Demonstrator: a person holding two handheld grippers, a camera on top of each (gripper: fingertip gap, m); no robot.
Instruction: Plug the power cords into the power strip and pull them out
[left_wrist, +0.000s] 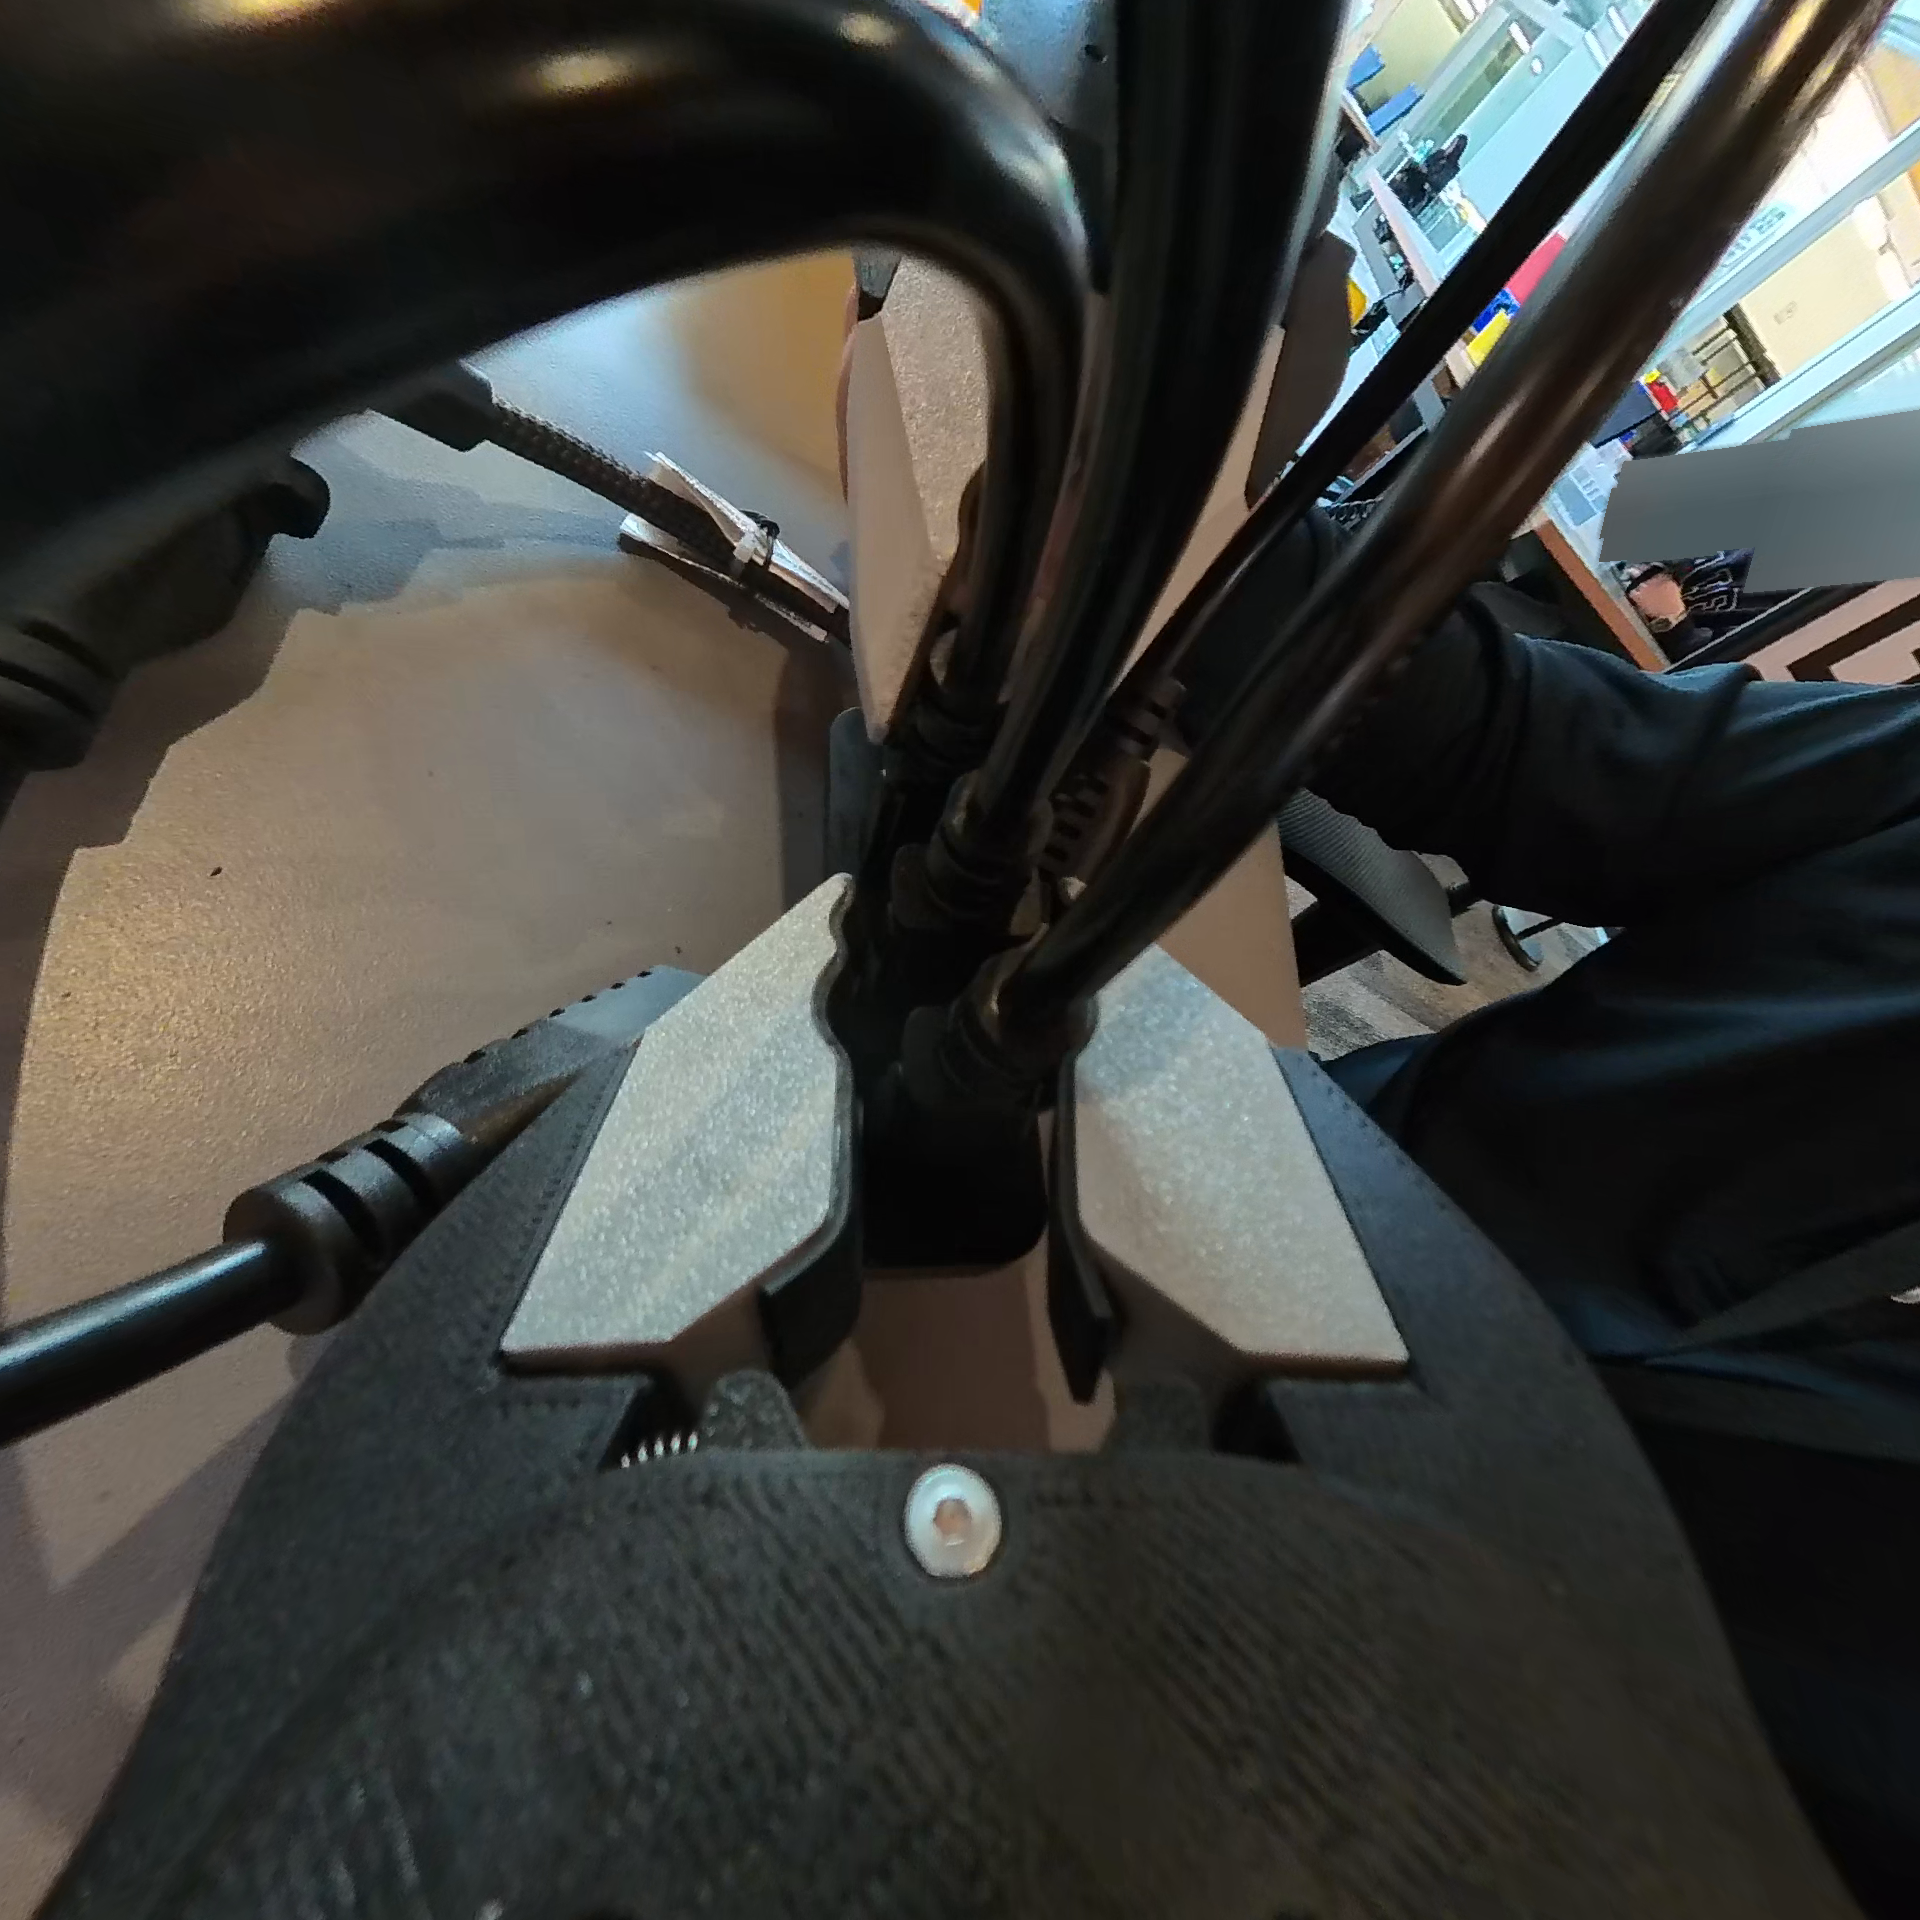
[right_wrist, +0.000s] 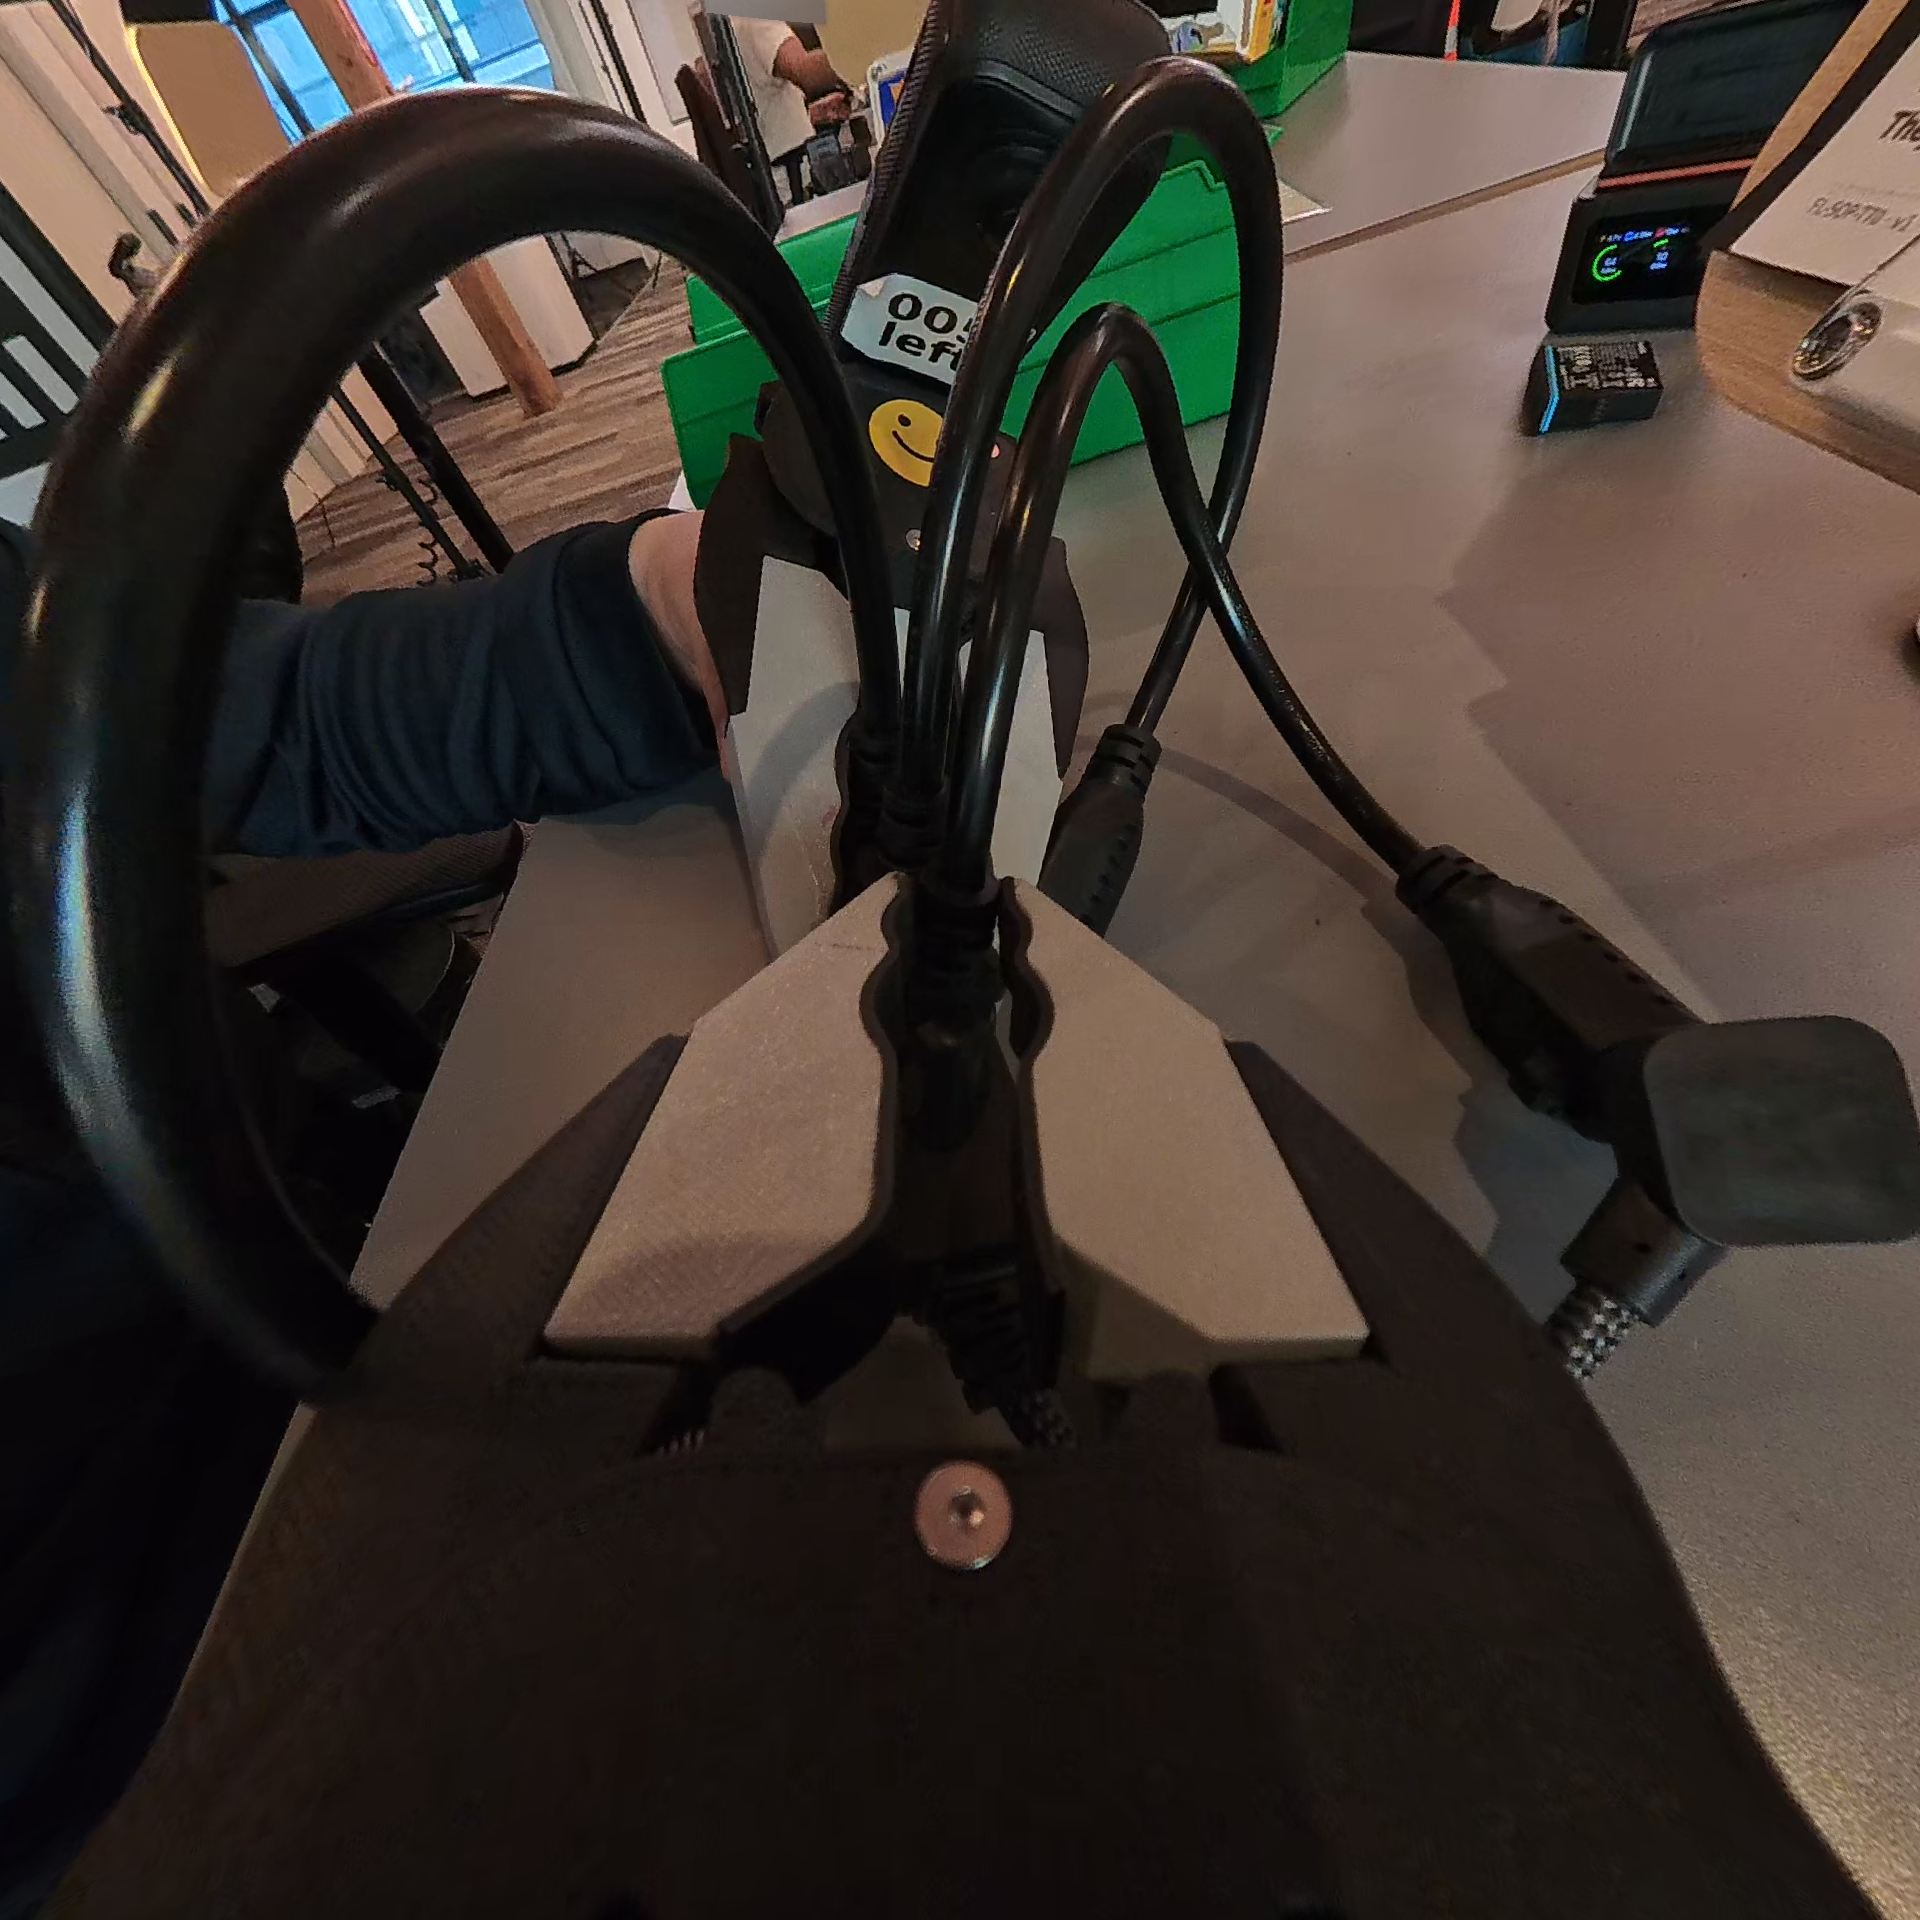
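Observation:
Both grippers face each other over a bundle of black power cords (left_wrist: 1049, 582). My left gripper (left_wrist: 956, 966) is shut on a black block (left_wrist: 945, 1184), apparently the power strip, with several cord plugs (left_wrist: 977, 883) standing in it. My right gripper (right_wrist: 953, 894) is shut on a black plug (right_wrist: 951, 997) of one cord; a braided lead (right_wrist: 1039, 1423) shows below it. The cords loop upward (right_wrist: 1122, 343). The left gripper also shows in the right wrist view (right_wrist: 914, 790), and the right gripper in the left wrist view (left_wrist: 1039, 748). Most of the strip is hidden.
On the grey table (right_wrist: 1455, 623) lie a loose black plug (left_wrist: 416, 1143), a braided cable with a tag (left_wrist: 623, 488), and a black square block (right_wrist: 1787, 1132) with a cord plug (right_wrist: 1507, 956). Behind stand a green bin (right_wrist: 1143, 312) and a black device with a screen (right_wrist: 1631, 249). A dark sleeve (right_wrist: 416, 707) is at the left. My two grippers' fingertips are within a few centimetres of each other.

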